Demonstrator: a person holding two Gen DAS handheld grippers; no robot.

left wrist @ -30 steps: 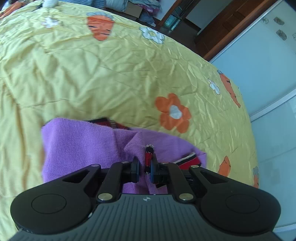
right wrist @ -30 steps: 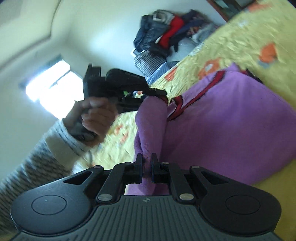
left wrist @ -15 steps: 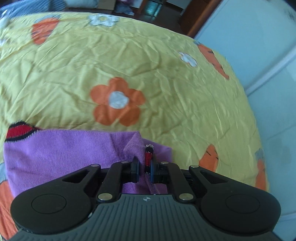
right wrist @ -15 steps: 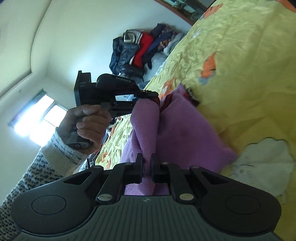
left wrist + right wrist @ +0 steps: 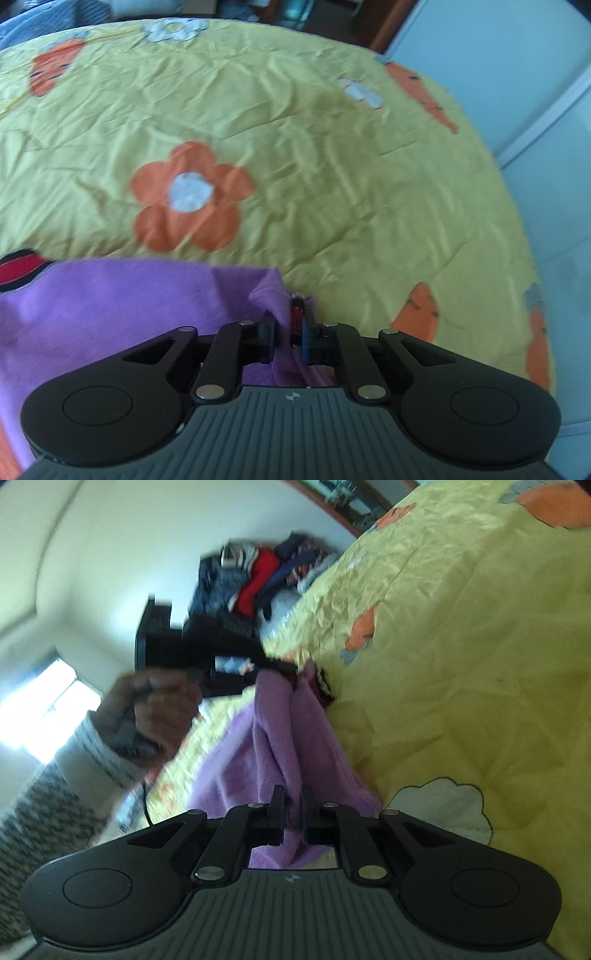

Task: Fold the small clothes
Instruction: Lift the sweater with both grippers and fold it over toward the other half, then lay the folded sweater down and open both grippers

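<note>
Left wrist: left gripper (image 5: 288, 334) clamped on the purple knit garment with red trim (image 5: 122, 295), low over the yellow flowered bedspread (image 5: 332, 177). Right wrist: right gripper (image 5: 292, 818) pinches another edge, cloth hanging between both tools. Risk: uneven pull slips a thin pinch, collapsing the fold.

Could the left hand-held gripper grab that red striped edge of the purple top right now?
Probably not yet: the left hand-held gripper is shut on the purple top, so it must let go first. The red trim lies uncovered.
</note>
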